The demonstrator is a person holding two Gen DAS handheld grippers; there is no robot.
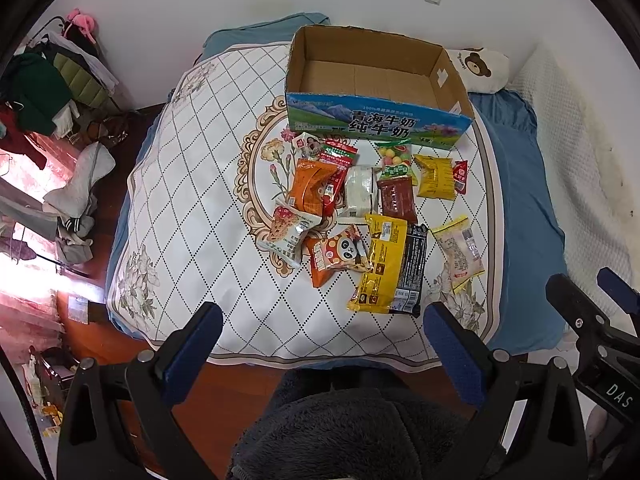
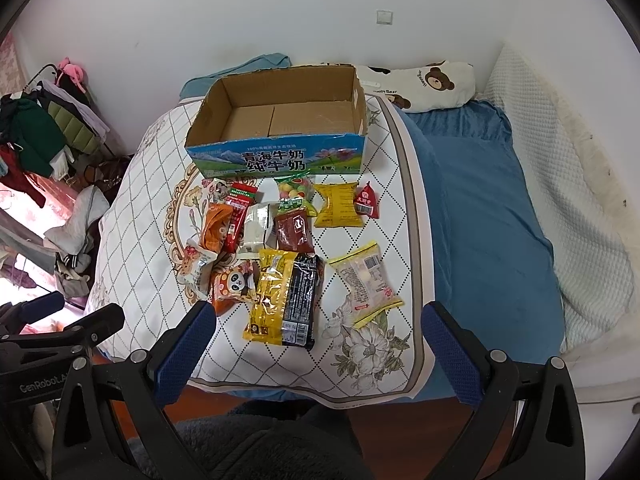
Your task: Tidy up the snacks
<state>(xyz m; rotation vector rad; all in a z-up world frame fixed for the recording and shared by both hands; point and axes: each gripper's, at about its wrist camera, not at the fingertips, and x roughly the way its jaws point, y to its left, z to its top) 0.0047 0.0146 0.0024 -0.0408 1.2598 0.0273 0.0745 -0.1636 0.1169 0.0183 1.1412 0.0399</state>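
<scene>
Several snack packets lie in a loose heap on a white quilted mat (image 1: 192,184) on the bed. Among them are a yellow-and-black packet (image 1: 390,266) (image 2: 286,300), a panda packet (image 1: 340,254) (image 2: 234,284), an orange bag (image 1: 312,188) and a pale packet with yellow ends (image 1: 460,254) (image 2: 366,284). An empty open cardboard milk box (image 1: 380,120) (image 2: 280,156) stands just behind them. My left gripper (image 1: 324,320) and right gripper (image 2: 320,320) are both open and empty, held above the near edge of the mat, apart from the snacks.
A blue blanket (image 2: 480,220) covers the bed to the right, with a bear-print pillow (image 2: 432,80) at the back. A white textured cover (image 2: 580,200) lies along the right wall. Clothes pile up on a rack (image 1: 48,88) and floor at the left.
</scene>
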